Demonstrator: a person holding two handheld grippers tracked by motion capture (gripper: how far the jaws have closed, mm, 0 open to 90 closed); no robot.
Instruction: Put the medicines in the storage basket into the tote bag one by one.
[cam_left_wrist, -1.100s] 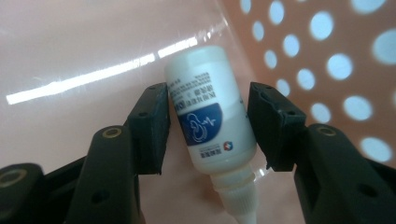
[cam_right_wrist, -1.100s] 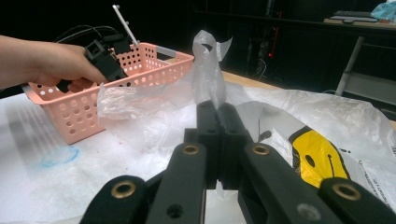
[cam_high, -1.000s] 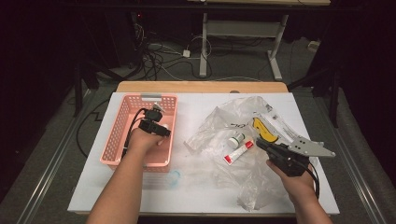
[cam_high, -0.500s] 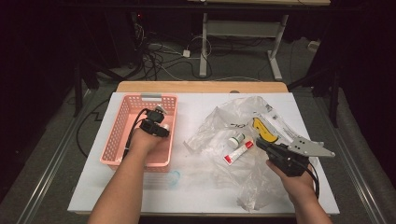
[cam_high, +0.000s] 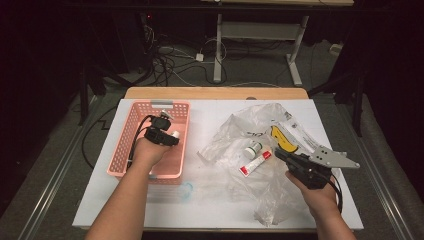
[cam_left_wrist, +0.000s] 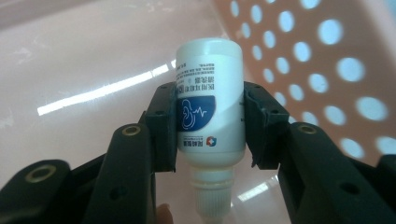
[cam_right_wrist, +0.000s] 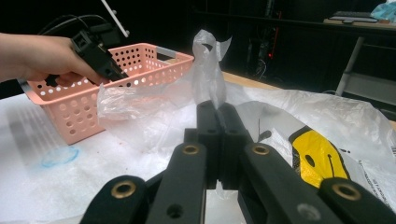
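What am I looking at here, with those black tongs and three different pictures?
No machine is at work: a person holds a hand tool with two black jaws in each hand. One picture looks down from above the white table. The other two come from small cameras riding on the tools, looking along the jaws.

On the table stand a pink basket and a crumpled clear plastic bag with a yellow print. On the bag lie a red and white tube and a small white container.

The left gripper is over the basket and grips a small white bottle with a blue label, cap pointing back toward the hand; its jaws have just been closing on it. The right gripper is shut and pinches a fold of the bag.
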